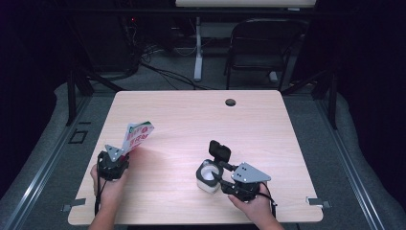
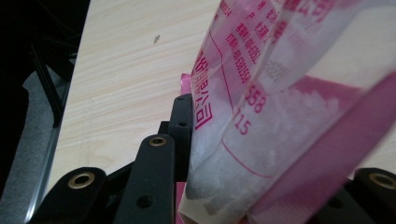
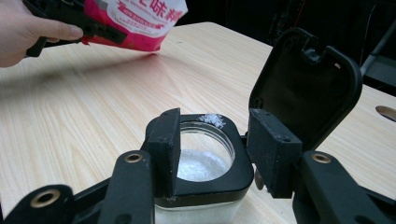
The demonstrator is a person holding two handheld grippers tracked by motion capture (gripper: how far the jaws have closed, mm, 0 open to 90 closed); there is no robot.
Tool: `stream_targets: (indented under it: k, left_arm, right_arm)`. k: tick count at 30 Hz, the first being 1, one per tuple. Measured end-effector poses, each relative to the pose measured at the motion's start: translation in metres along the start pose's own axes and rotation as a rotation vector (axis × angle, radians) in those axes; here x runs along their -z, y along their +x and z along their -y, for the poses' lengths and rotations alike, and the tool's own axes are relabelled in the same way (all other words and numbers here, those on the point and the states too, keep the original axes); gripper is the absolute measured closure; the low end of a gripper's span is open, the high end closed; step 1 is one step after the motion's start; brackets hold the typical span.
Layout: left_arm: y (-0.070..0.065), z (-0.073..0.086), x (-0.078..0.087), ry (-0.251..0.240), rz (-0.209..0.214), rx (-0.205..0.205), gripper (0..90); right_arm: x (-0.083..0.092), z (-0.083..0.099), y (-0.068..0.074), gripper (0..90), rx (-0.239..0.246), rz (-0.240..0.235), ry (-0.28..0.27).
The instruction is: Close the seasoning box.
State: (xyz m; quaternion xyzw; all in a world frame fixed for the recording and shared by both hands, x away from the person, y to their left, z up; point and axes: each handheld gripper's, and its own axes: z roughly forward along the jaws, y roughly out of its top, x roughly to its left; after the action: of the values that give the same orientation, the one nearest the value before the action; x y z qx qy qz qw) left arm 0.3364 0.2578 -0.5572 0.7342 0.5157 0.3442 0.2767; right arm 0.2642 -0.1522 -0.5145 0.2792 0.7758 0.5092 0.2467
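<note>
The jar (image 1: 209, 175) is a squat clear container with a black square collar and a round mouth; white grains fill its lower part, and a few lie spilled on the far rim of the collar. Its black hinged lid (image 1: 219, 150) stands open, tipped away from the person. The jar sits on the table (image 1: 201, 120) near the front edge, right of the middle. The right gripper (image 3: 215, 149) has its jaws round the collar, one on each side, pads against it.

The bag (image 1: 136, 136) is a pink and white pouch with red print, part see-through, white crystals inside. The left gripper (image 1: 116, 158) clamps its lower end and holds it tilted up off the table, near the left edge and well apart from the jar.

Between bag and jar the wood is bare. The whole far half of the table lies open, apart from a small round hole (image 1: 230, 102) near the far edge.
</note>
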Motion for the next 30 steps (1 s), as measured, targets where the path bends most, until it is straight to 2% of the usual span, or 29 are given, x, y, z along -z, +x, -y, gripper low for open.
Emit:
stream_targets:
  k: [4,9,21,23,30]
  left_arm:
    - [-0.005,0.001,-0.004,0.024,-0.012,-0.045,71.5]
    - [-0.009,0.002,-0.008,0.043,0.003,-0.073,69.8]
    - [-0.016,0.001,-0.007,0.039,0.055,-0.081,63.1]
    - [-0.018,0.001,-0.006,0.038,0.063,-0.094,61.7]
    - [-0.022,-0.001,-0.004,0.021,0.100,-0.084,47.2]
  right_arm:
    - [0.000,0.000,0.000,54.5,0.001,0.000,0.001]
    - [0.000,0.000,0.000,54.5,-0.001,0.001,0.000]
    - [0.000,0.000,0.000,54.2,-0.002,-0.002,0.000]
    - [0.000,0.000,0.000,54.2,-0.003,0.001,0.001]
    - [0.002,0.000,-0.002,53.9,-0.010,0.003,-0.006]
